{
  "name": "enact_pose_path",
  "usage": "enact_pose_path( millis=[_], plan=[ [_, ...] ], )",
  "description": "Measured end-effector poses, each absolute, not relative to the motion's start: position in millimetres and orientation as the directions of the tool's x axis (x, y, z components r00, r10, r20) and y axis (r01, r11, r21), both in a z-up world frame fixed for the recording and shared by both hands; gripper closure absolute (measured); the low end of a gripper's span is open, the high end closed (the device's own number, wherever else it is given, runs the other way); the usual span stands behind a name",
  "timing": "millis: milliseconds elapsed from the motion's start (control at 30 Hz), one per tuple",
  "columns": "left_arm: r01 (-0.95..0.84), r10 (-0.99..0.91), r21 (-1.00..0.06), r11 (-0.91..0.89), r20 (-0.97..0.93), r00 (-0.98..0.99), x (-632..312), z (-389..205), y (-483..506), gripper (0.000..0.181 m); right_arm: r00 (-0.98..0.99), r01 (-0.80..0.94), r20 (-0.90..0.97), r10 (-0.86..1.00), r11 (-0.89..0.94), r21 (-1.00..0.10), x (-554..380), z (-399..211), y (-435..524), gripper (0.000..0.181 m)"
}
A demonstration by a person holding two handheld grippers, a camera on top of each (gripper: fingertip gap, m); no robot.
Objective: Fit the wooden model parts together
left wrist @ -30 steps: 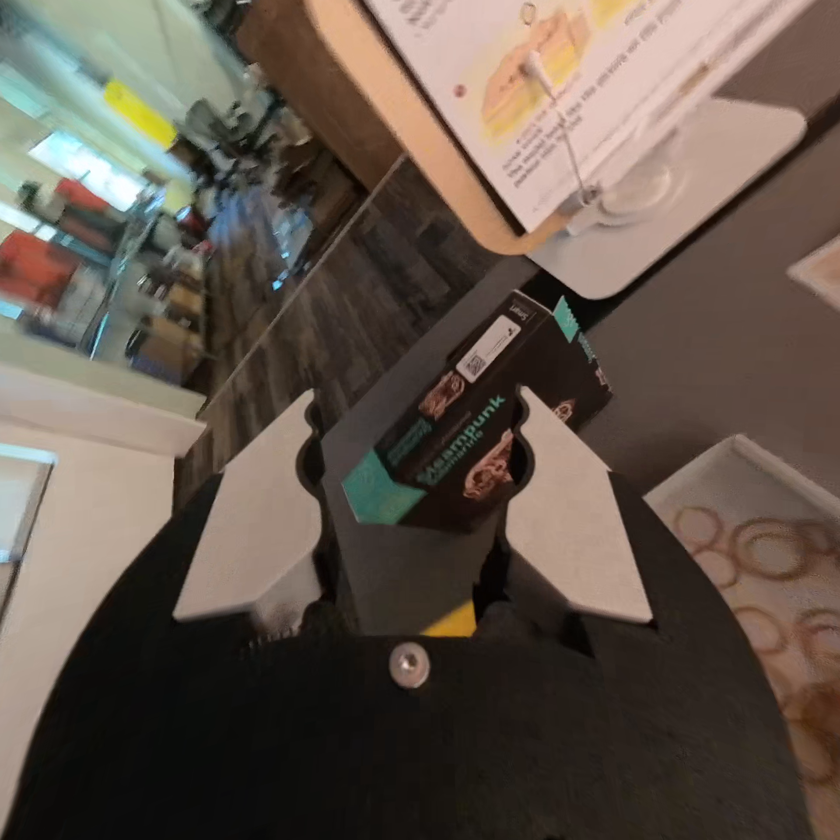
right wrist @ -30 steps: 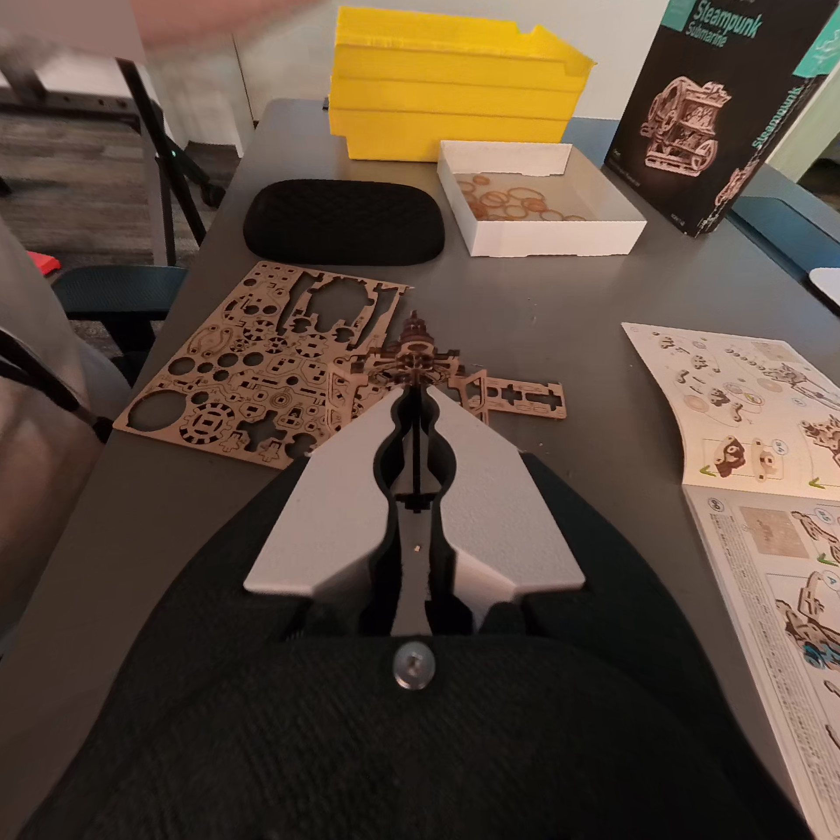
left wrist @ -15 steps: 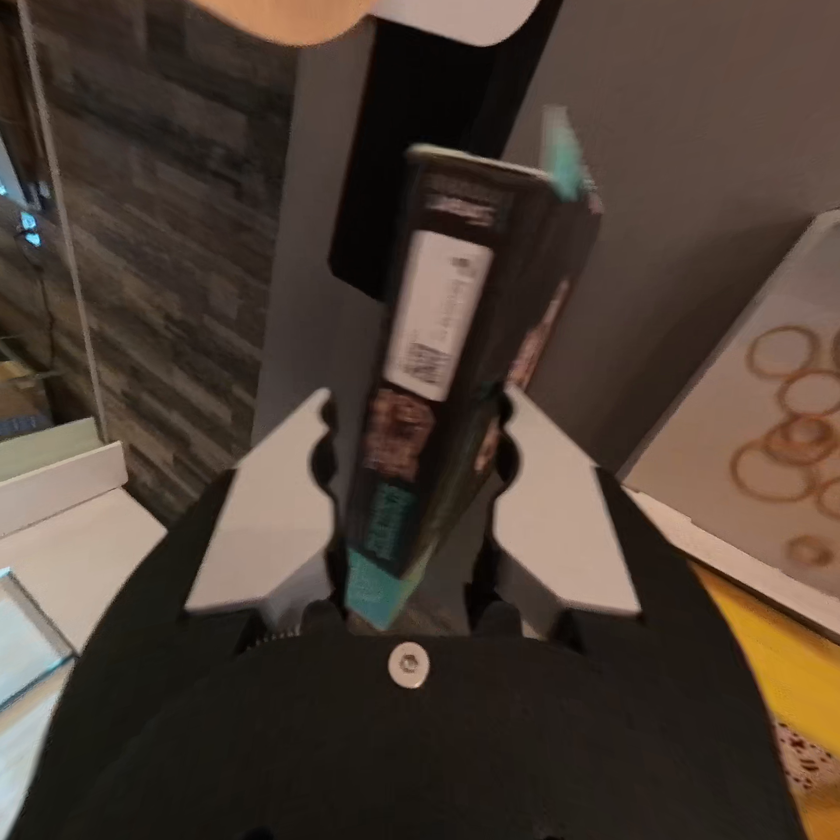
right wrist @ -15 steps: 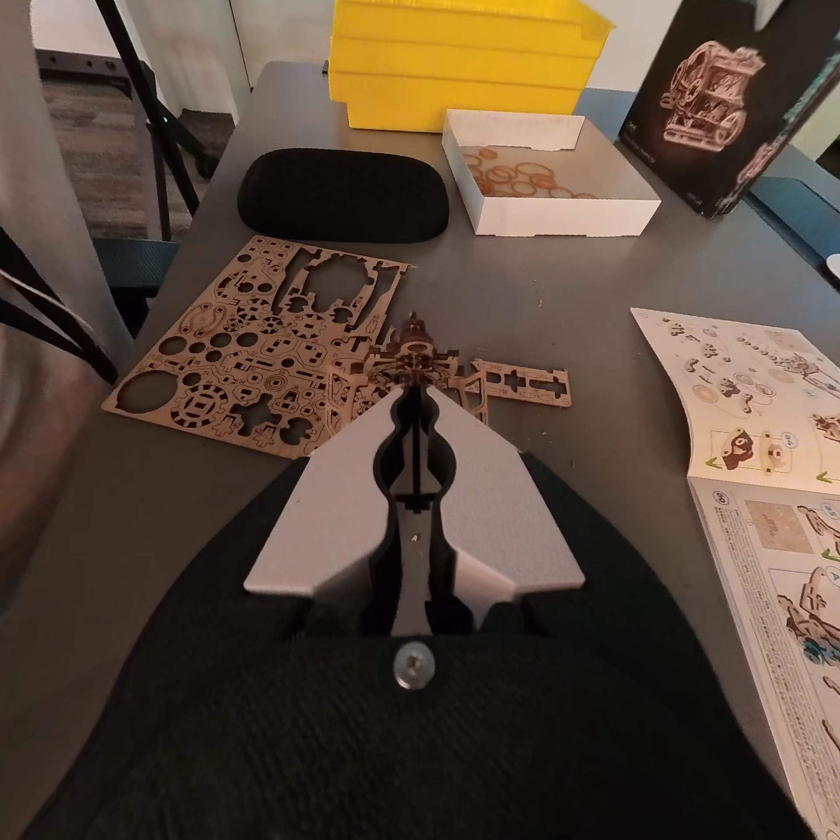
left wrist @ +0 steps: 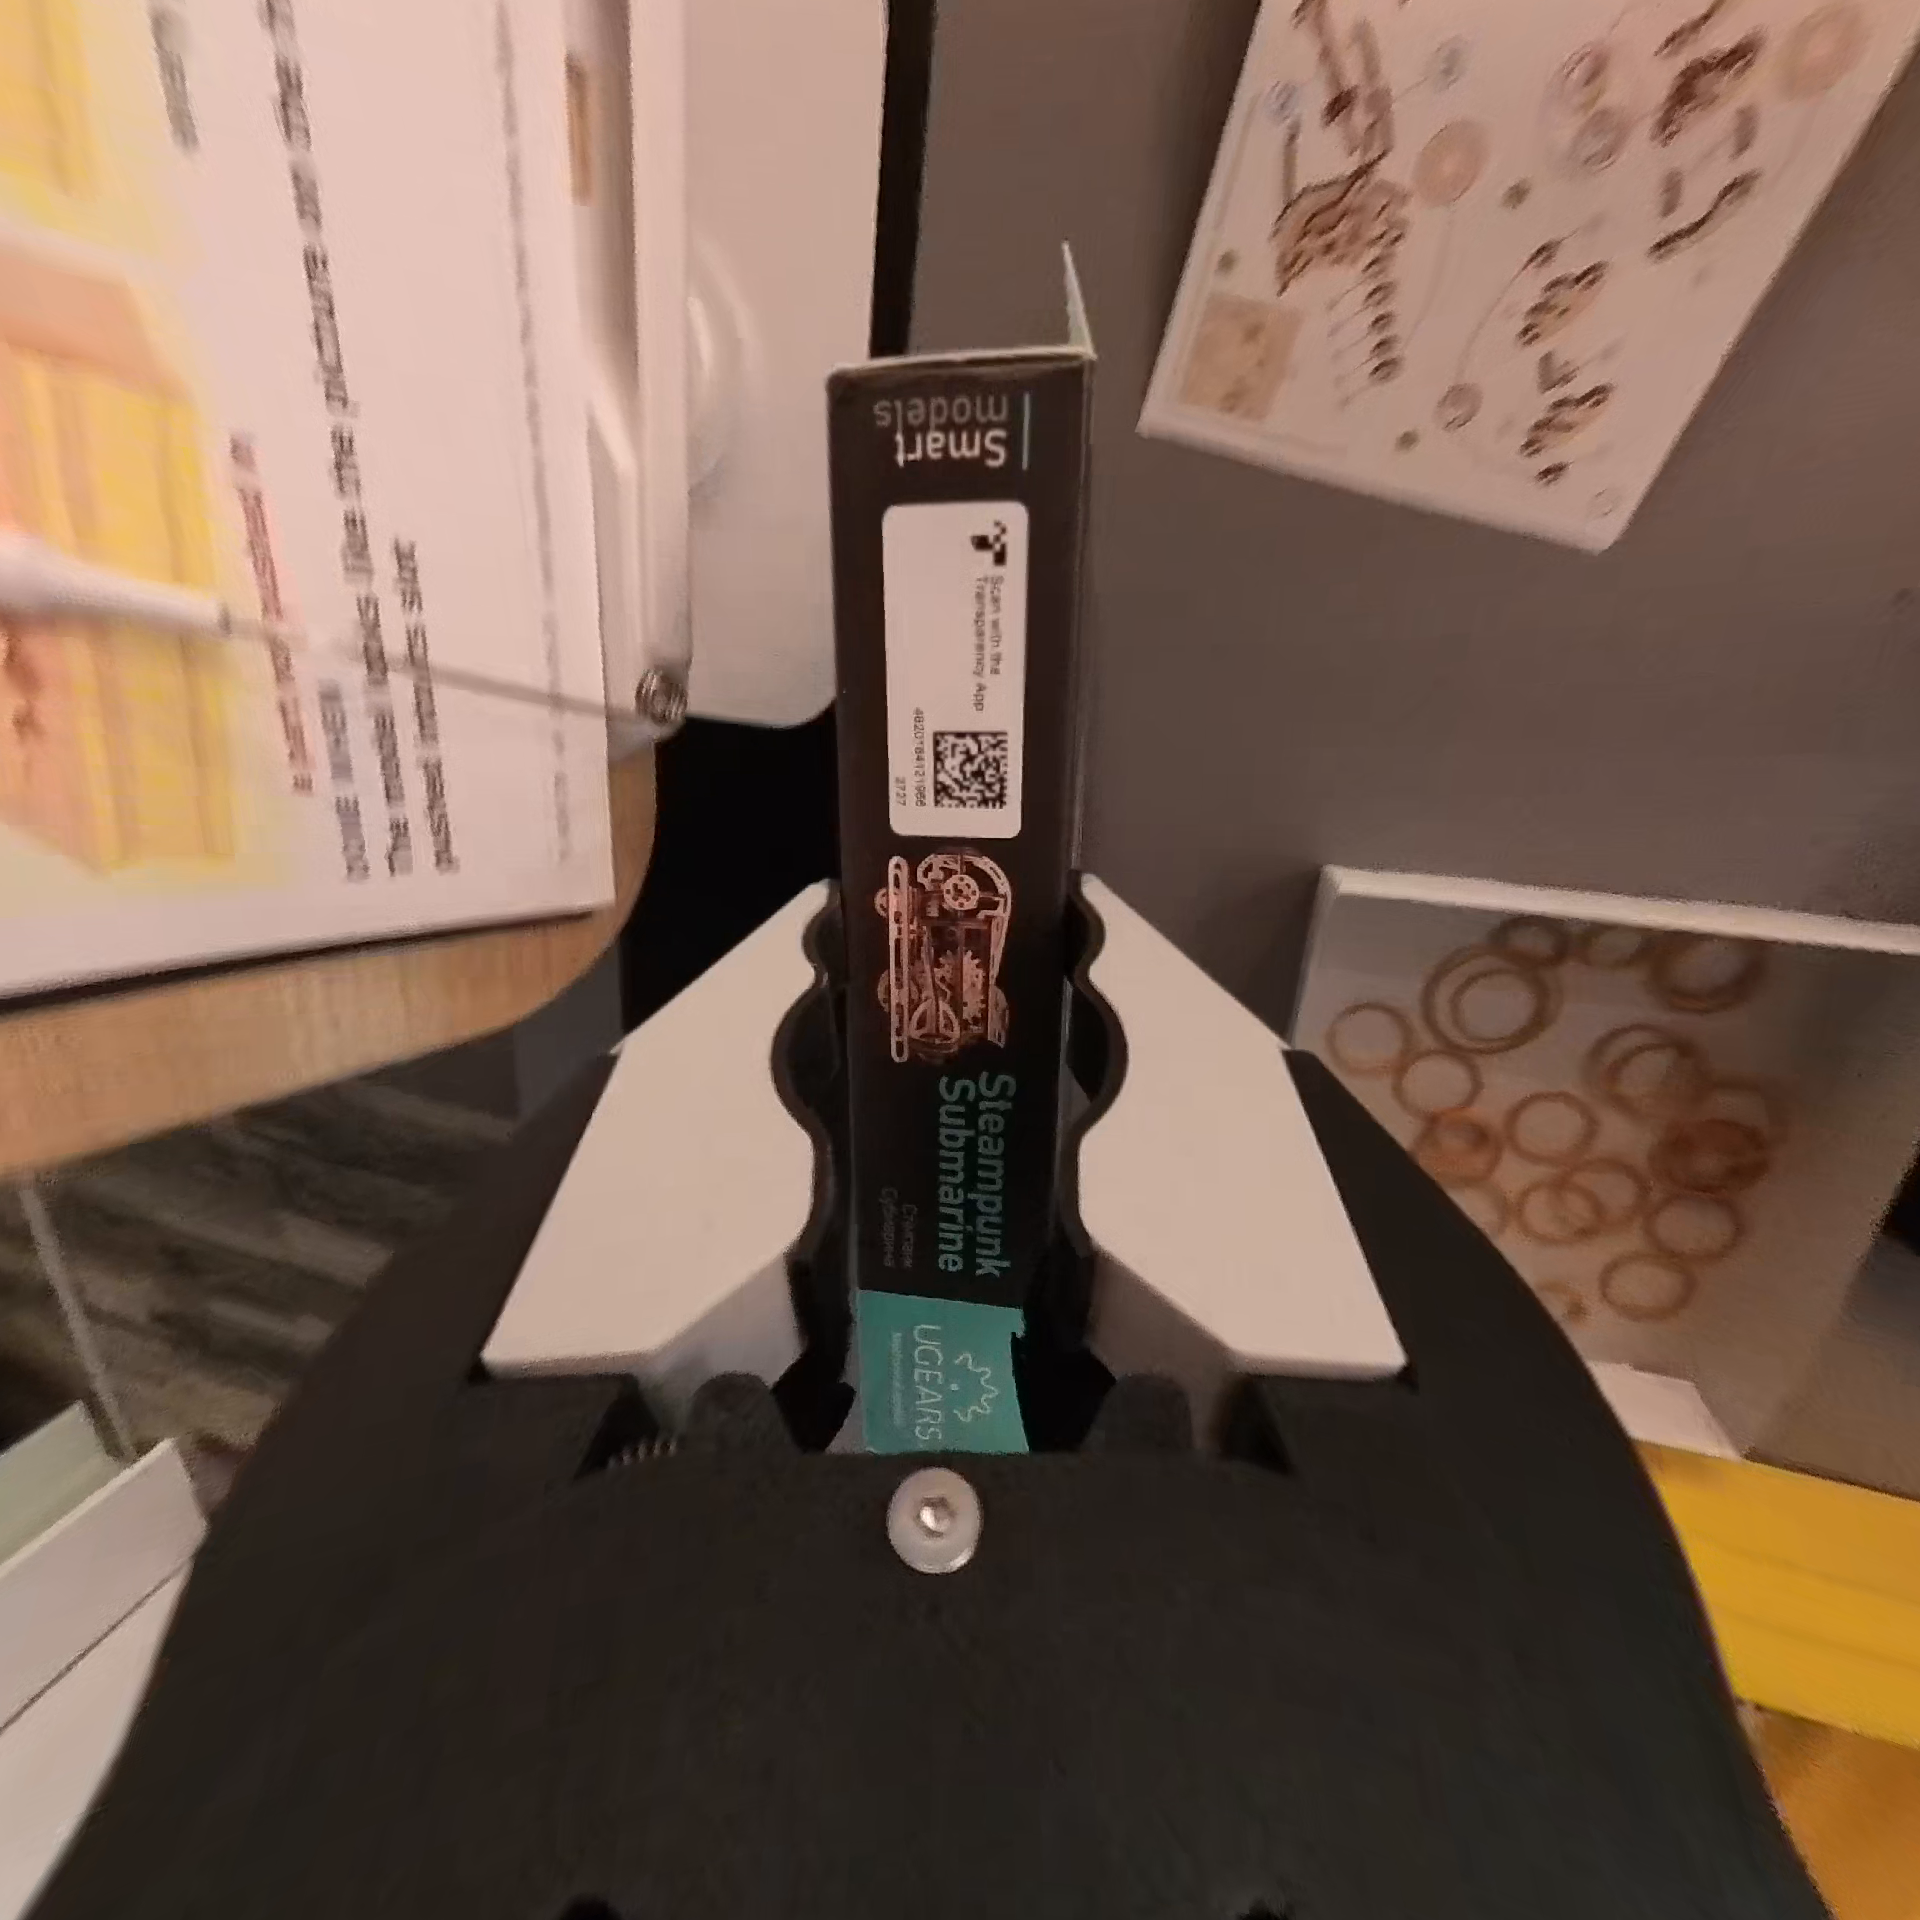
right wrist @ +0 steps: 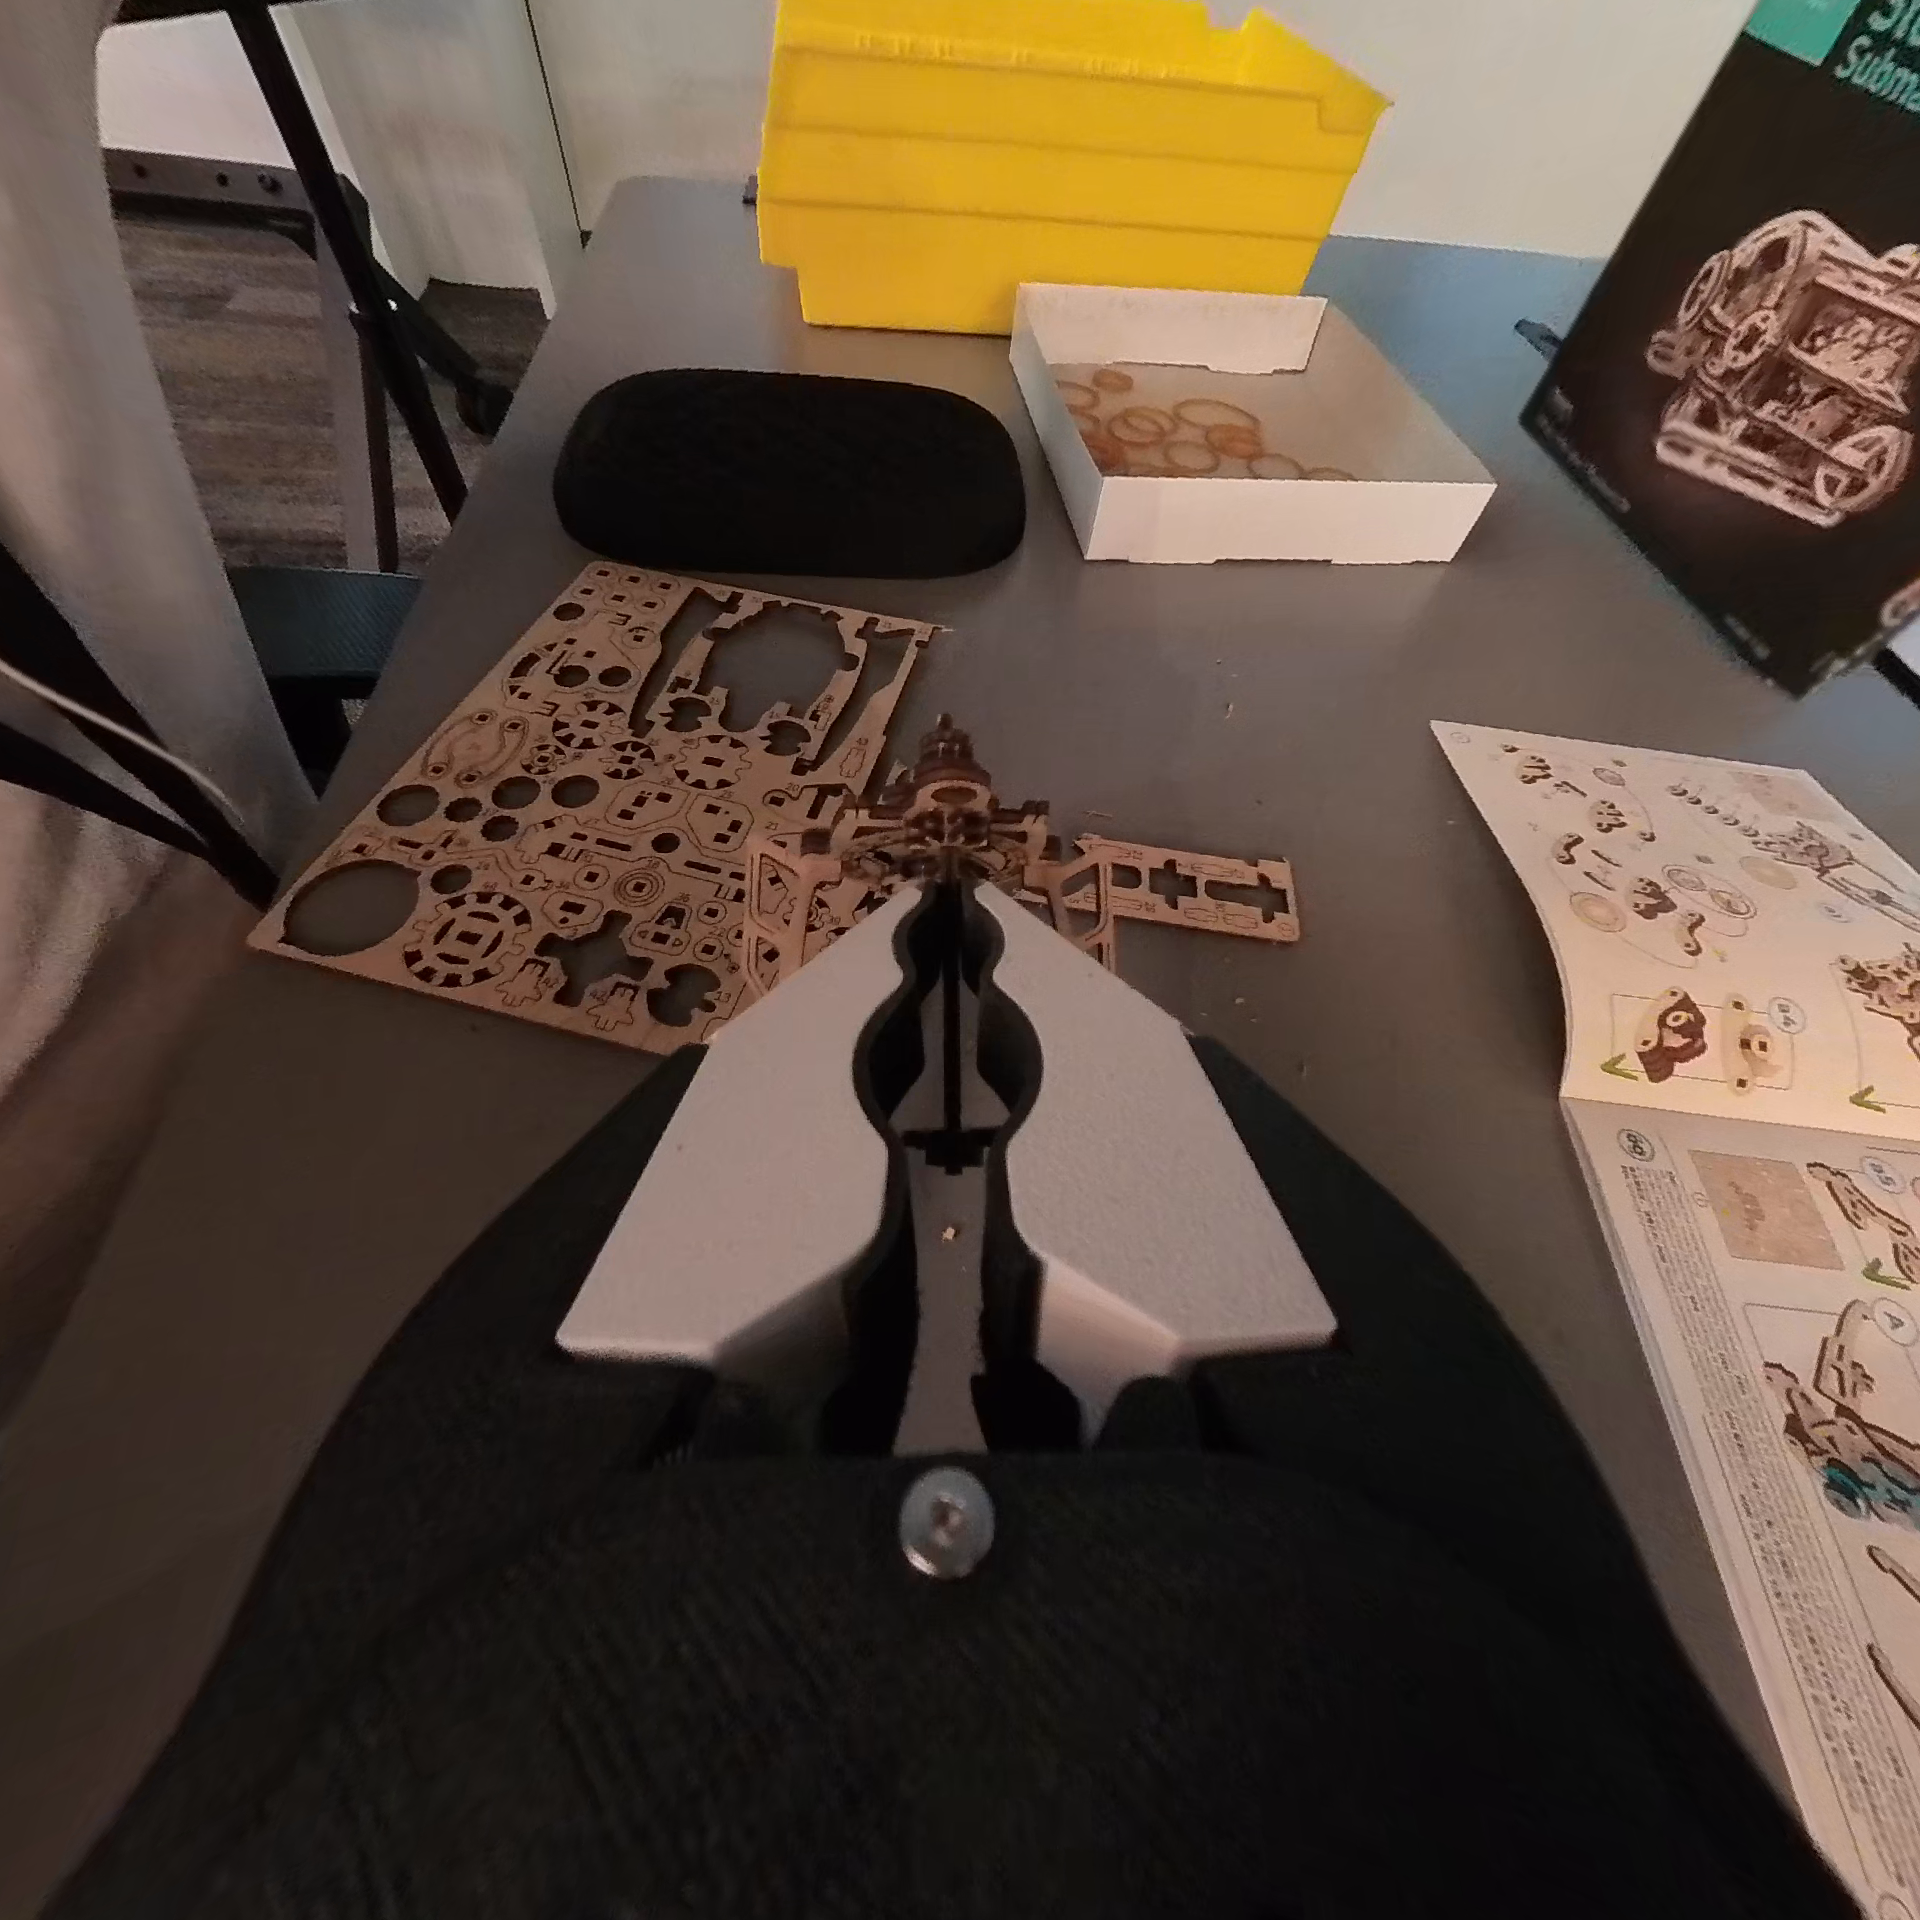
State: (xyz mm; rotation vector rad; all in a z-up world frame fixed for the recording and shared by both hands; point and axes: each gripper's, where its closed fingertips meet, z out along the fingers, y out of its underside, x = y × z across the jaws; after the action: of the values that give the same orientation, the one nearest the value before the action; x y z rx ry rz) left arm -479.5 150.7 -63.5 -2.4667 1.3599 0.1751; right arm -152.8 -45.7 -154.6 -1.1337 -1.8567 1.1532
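The left gripper was seen with its fingers closed on the narrow spine of the black model box, which was held upright above the far right of the table. The right gripper was shut on a small wooden sub-assembly, pinched at the fingertips just above the punched-out plywood sheet lying at the middle of the grey table. The wooden parts were judged light, stiff and brittle, with thin laser-cut tabs that could snap; a hold on the thicker hub, not the spokes, was thought safest. The box was judged light and easily crushed. Farther off stood a white tray of rubber bands, a black padded rest and yellow bins; an instruction booklet lay at the right. Beyond the table's left edge, patterned flooring and chair legs were visible.
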Motion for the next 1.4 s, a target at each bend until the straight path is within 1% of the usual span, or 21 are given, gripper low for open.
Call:
enact_pose_path(
  millis=[133, 200, 267, 400, 467, 533, 600, 833, 933, 967, 1067, 1133, 1200, 1267, 1400],
  plan=[
    [-0.852, -0.827, -0.266, -0.452, -0.233, 0.512, -451.3, -61.6, 170.2, 0.14, -0.402, 0.319, 0.091, 0.911, 0.232, -0.919, -152.4, -153.5, -45.9, 0.181],
    [-0.855, -0.839, -0.255, -0.451, -0.204, 0.504, -443.7, -67.7, 174.3, 0.14, -0.403, 0.321, 0.09, 0.911, 0.233, -0.918, -152.4, -154.2, -46.1, 0.181],
    [-0.866, -0.849, -0.223, -0.447, -0.199, 0.489, -441.1, -74.9, 177.3, 0.139, -0.406, 0.322, 0.089, 0.91, 0.233, -0.918, -152.3, -154.6, -46.6, 0.181],
    [-0.867, -0.83, -0.189, -0.46, -0.255, 0.496, -445.3, -74.4, 187.6, 0.138, -0.407, 0.323, 0.08, 0.91, 0.225, -0.919, -152.3, -154.9, -46.3, 0.181],
    [-0.873, -0.816, -0.176, -0.454, -0.311, 0.487, -449.0, -72.6, 192.4, 0.131, -0.408, 0.32, 0.085, 0.909, 0.23, -0.919, -152.1, -154.3, -46.9, 0.181],
    [-0.88, -0.814, -0.168, -0.444, -0.335, 0.474, -449.9, -71.9, 191.2, 0.132, -0.411, 0.318, 0.087, 0.907, 0.233, -0.919, -151.8, -153.8, -47.7, 0.181],
    [-0.884, -0.807, -0.161, -0.438, -0.363, 0.466, -452.8, -69.4, 190.7, 0.129, -0.412, 0.317, 0.088, 0.907, 0.233, -0.919, -151.7, -153.6, -48.1, 0.181],
    [-0.861, -0.739, -0.217, -0.46, -0.444, 0.507, -470.1, -53.1, 189.0, 0.126, -0.411, 0.314, 0.094, 0.907, 0.238, -0.919, -151.5, -152.5, -48.3, 0.181],
    [-0.832, -0.691, -0.302, -0.465, -0.463, 0.555, -474.8, -42.7, 187.2, 0.127, -0.412, 0.311, 0.098, 0.906, 0.241, -0.919, -151.4, -151.6, -48.9, 0.181],
    [-0.815, -0.673, -0.349, -0.462, -0.461, 0.579, -473.7, -37.9, 185.8, 0.127, -0.412, 0.311, 0.099, 0.906, 0.242, -0.919, -151.4, -151.7, -49.0, 0.18],
    [-0.713, -0.588, -0.551, -0.434, -0.425, 0.688, -461.2, -12.6, 180.3, 0.125, -0.411, 0.307, 0.102, 0.906, 0.243, -0.92, -151.1, -150.5, -49.3, 0.181],
    [-0.613, -0.517, -0.694, -0.378, -0.391, 0.761, -448.8, 10.0, 173.9, 0.122, -0.409, 0.303, 0.107, 0.906, 0.246, -0.921, -151.1, -149.3, -49.1, 0.181],
    [-0.499, -0.414, -0.8, -0.333, -0.352, 0.839, -442.3, 30.2, 164.8, 0.119, -0.405, 0.3, 0.111, 0.908, 0.246, -0.921, -151.3, -148.3, -48.6, 0.181],
    [-0.397, -0.328, -0.868, -0.297, -0.298, 0.897, -435.2, 40.5, 150.1, 0.117, -0.399, 0.3, 0.112, 0.91, 0.245, -0.922, -151.7, -147.9, -47.9, 0.181],
    [-0.192, -0.136, -0.95, -0.246, -0.163, 0.977, -423.0, 36.5, 115.1, 0.114, -0.384, 0.299, 0.113, 0.916, 0.239, -0.924, -153.2, -147.5, -46.3, 0.181]
  ],
)
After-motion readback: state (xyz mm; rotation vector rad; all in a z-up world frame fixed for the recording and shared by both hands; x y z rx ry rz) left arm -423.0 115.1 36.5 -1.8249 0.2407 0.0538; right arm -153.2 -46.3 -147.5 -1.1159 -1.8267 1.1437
